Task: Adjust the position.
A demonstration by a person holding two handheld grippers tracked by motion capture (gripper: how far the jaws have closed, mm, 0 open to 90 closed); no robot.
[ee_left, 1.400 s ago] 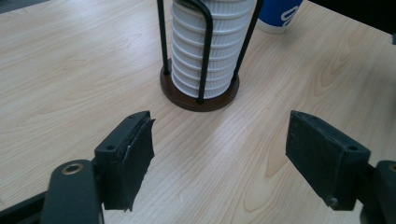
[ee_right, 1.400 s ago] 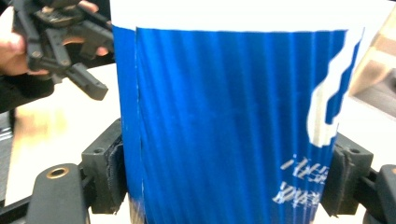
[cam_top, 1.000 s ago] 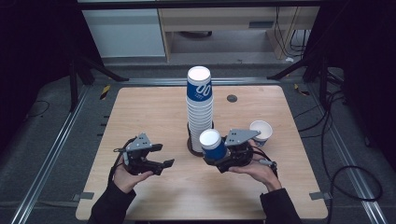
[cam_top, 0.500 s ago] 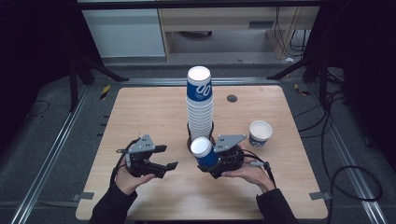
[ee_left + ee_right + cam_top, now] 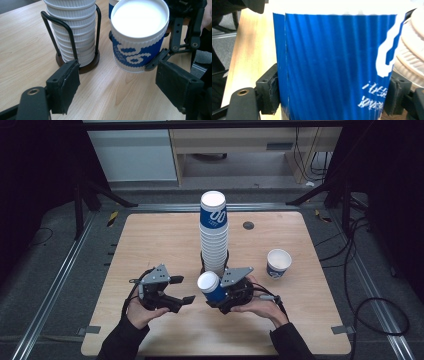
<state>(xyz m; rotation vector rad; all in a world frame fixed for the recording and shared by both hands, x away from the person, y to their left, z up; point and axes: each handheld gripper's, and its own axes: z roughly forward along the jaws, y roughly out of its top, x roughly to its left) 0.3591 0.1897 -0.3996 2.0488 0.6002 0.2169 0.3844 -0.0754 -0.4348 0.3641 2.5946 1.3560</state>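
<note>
Gripped the blue paper cup (image 5: 211, 288) inverted in the right gripper (image 5: 223, 296), jaws clamped on its ribbed wall. Best kept level and offered squarely between the gaping, empty jaws of the left gripper (image 5: 186, 289).

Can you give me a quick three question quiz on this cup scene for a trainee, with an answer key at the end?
1. True or false: the left gripper is clamped on a cup.
2. Which is the blue cup in the right gripper? A) upright, mouth up; B) upside down, white base up; C) lying on the table.
3. What keeps the tall cup stack in place on the table?

Key
1. False: its jaws stand open with nothing between them.
2. B.
3. A black wire holder on a round base, its loops rising around the lowest cups. A separate cup stands mouth up to the right.
</note>
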